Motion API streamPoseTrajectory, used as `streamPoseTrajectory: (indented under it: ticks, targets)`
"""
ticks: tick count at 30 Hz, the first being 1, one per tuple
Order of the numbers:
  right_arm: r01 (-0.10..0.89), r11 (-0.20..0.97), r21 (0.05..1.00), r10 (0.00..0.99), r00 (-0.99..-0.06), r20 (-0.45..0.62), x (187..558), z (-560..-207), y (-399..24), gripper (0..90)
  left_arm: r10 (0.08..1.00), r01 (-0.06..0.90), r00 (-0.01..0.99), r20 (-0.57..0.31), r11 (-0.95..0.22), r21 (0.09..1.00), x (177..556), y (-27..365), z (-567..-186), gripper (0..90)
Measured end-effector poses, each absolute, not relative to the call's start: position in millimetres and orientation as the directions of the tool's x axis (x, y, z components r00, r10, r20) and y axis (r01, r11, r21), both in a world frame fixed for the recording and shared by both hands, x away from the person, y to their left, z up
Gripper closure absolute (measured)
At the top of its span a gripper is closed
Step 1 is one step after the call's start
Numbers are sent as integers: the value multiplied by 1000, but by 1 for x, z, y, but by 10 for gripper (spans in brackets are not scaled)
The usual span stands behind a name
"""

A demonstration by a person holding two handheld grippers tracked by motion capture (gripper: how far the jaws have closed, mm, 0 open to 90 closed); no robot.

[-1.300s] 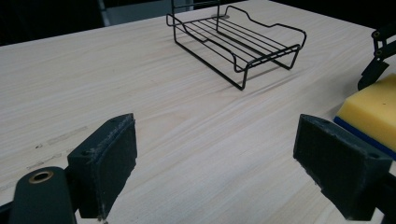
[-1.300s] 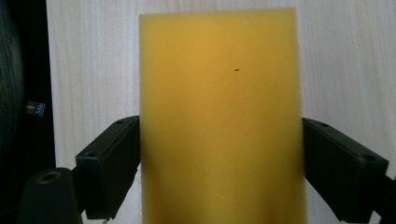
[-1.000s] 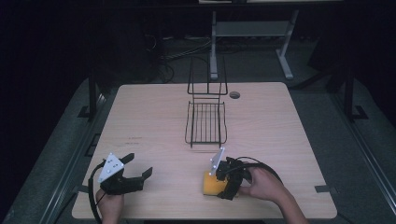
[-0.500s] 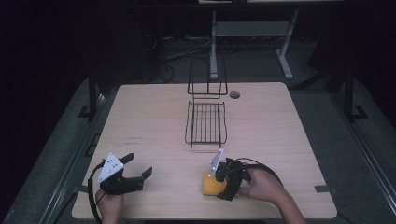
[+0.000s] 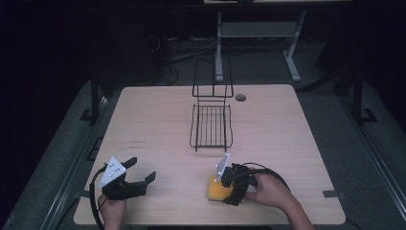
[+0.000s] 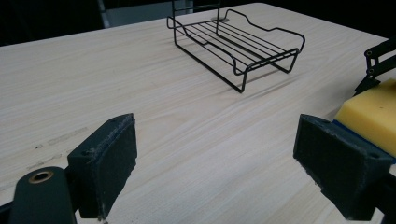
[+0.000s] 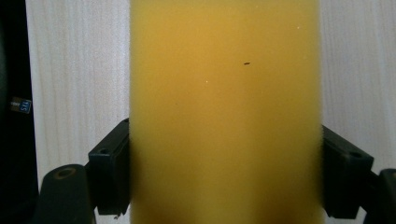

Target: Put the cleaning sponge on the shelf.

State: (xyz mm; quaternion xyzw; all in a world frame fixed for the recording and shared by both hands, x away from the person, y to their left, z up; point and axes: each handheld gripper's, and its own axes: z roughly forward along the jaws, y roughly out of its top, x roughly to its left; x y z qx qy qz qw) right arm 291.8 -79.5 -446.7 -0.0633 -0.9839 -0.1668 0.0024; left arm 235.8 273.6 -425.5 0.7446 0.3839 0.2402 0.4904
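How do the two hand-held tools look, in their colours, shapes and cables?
The left tool and the right tool are black, each with two blocky, dark padded jaws. A pale three-cornered plate with small dots tops each. A black cable loops from each. No sleeves are visible.

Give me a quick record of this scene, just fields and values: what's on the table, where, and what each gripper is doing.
surface: light wood table
sponge: yellow sponge, near edge, right of centre
rack: black wire rack, centre, nothing on it
right gripper: right gripper, one jaw on each side of the sponge, pressed to it
left gripper: left gripper, jaws wide apart, holding nothing, near left corner
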Motion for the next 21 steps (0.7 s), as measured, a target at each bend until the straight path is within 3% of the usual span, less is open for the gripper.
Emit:
streamPoseTrajectory:
  ticks: [21]
  targets:
    - [108,931,348,112,-994,10,308,-421,-75,210,807,333,590,-18,-224,916,236,274,-425,128]
